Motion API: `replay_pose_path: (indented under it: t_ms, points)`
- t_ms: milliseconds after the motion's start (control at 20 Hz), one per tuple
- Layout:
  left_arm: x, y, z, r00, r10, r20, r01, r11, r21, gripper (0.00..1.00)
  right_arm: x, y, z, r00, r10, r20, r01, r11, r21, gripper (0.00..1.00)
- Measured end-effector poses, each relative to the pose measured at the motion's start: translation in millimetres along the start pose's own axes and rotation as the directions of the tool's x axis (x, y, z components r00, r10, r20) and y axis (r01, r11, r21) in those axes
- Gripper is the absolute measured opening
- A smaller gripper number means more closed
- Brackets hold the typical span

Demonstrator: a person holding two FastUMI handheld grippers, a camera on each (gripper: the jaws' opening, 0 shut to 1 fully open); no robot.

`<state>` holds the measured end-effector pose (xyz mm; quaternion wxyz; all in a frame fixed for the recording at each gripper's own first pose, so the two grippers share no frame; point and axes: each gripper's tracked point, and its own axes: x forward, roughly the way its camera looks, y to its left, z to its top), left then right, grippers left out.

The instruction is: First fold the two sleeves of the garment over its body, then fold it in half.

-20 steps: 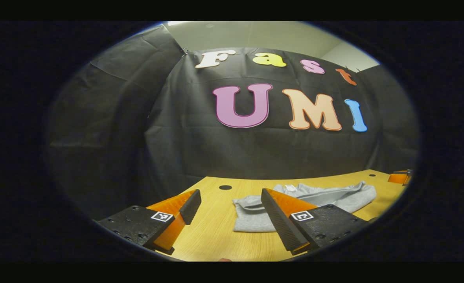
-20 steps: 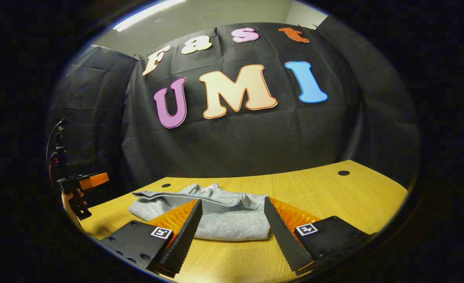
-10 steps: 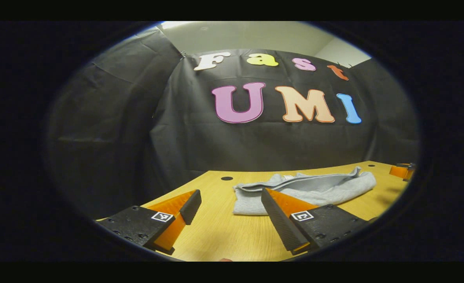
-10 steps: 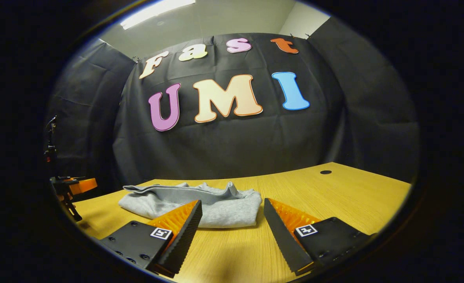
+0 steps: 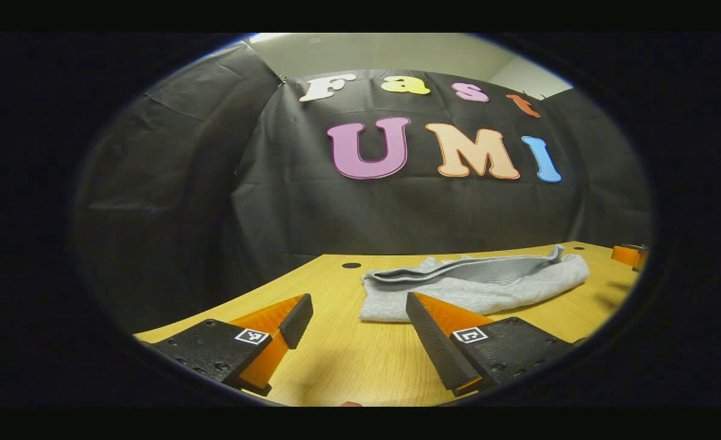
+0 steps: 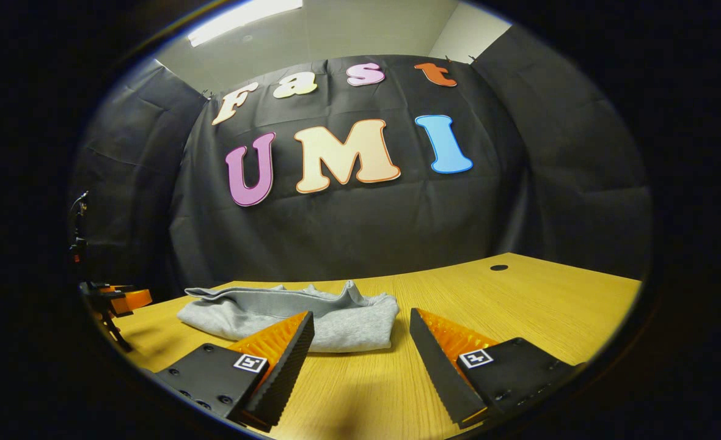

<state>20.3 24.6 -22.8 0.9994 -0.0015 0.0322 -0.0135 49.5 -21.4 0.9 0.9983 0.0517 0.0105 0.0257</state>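
Wooden table lying under a folded grey garment, left gripper gaping wide and empty just short of the garment, right gripper gaping wide and empty before the garment.

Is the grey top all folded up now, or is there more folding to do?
It looks done. The grey top lies on the wooden table as a small stacked bundle, no sleeve sticking out. Nothing is in hand: the left gripper and right gripper are both open, short of the cloth. If anything is left, it is only tidying the rumpled top layer.
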Motion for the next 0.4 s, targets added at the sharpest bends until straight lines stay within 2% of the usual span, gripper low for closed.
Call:
replay_pose_path:
  t_ms: [400]
  points:
    - [-4.9, 5.2, 3.9, 1.0, 0.021, 0.023, -0.021, 1.0, 0.007, 0.93, -0.6, 4.0, 0.8, 1.0, 0.001, 0.017, -0.001, 1.0, -0.016, 0.97]
